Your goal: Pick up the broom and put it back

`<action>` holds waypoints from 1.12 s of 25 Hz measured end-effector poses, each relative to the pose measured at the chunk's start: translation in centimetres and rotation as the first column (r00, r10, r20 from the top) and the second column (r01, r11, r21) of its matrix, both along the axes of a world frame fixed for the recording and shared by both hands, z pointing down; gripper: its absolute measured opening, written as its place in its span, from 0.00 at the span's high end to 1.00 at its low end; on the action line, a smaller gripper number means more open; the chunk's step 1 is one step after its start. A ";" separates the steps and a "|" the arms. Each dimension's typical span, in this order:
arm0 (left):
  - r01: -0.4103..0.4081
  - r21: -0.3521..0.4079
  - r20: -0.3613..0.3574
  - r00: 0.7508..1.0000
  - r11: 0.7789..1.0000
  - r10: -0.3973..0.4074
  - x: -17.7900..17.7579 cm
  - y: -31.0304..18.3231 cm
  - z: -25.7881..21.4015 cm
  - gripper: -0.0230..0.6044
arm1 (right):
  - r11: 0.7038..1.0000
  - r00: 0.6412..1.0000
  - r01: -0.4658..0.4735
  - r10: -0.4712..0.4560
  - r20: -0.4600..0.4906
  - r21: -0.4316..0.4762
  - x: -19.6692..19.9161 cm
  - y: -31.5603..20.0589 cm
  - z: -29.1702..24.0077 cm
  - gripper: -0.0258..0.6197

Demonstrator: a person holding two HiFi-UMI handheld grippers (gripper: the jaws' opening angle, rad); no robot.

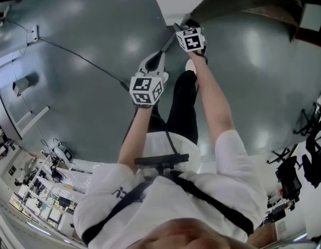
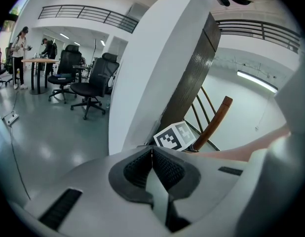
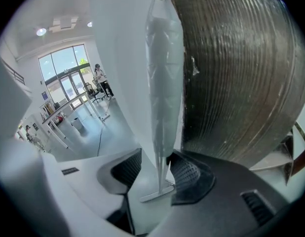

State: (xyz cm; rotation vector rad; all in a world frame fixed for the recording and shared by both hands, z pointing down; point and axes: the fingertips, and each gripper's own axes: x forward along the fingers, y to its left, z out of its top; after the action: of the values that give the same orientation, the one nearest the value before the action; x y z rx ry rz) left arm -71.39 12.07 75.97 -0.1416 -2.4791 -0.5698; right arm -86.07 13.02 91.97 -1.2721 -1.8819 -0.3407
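Observation:
The broom [image 3: 164,83] is a long pale thing wrapped in clear plastic that narrows to a thin stick. It stands upright against a white wall [image 3: 128,58], beside a dark ribbed panel [image 3: 231,73]. In the right gripper view my right gripper [image 3: 155,169] is open, with the thin stick between its pads, close to the right pad and clear of the left one. In the head view my right gripper [image 1: 181,26] reaches to the wall's corner. My left gripper [image 1: 154,60] hangs just behind it. Its pads [image 2: 152,154] meet with nothing between them.
A white pillar [image 2: 152,73] and the dark side of a staircase [image 2: 192,83] with a wooden rail [image 2: 214,122] rise straight ahead. Office chairs [image 2: 91,83] and a desk with people [image 2: 19,48] stand far left. A cable [image 1: 82,58] runs across the grey floor.

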 end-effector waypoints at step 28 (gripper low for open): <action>-0.062 -0.072 0.038 0.997 0.995 0.065 -0.1 -0.9 -3.8 0.94 | 0.970 0.969 -0.235 0.239 0.066 -0.053 1.9 -10.6 -7.0 0.71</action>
State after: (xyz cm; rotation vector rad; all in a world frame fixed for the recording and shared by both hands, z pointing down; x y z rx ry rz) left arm -71.48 11.16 72.14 -0.0794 -2.5343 -0.4622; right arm -84.21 2.39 84.97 -1.0600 -2.0874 -0.2209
